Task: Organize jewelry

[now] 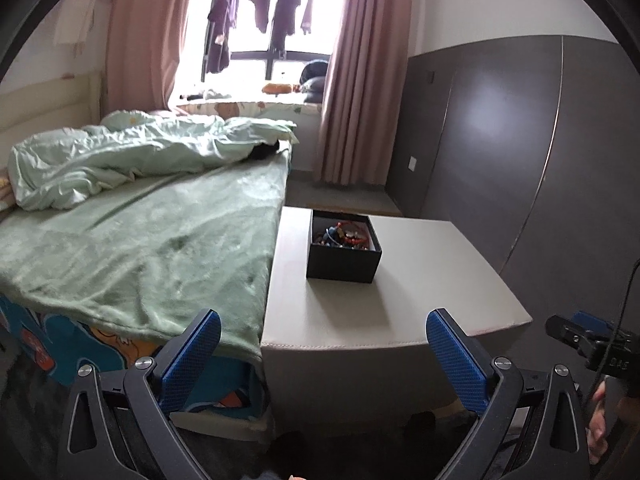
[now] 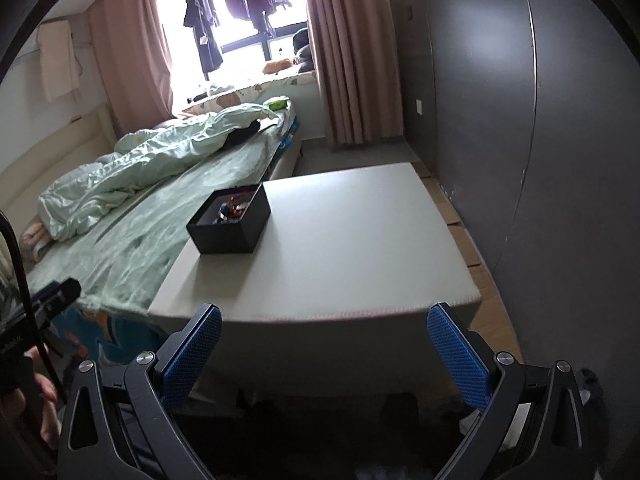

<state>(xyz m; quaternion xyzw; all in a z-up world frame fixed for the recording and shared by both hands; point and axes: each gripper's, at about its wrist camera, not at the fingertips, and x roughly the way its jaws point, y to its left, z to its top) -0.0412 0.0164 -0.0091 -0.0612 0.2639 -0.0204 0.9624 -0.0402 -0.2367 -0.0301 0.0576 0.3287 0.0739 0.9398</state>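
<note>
Two grippers hang short of the white table's (image 1: pixel 420 280) near edge: the left gripper (image 1: pixel 324 344) and right gripper (image 2: pixel 324 344) both have fingers spread wide, holding nothing. The black jewelry box (image 1: pixel 343 266), lidless, holding beaded bracelets (image 1: pixel 348 235), sits toward the table's far edge beside the bed (image 1: pixel 140 240).

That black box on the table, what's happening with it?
Nothing is touching it yet. The black box sits open on the pale table beside the bed, with a heap of beaded jewelry inside. A person holds the left gripper and right gripper, both open and empty, short of the table's near edge.
</note>
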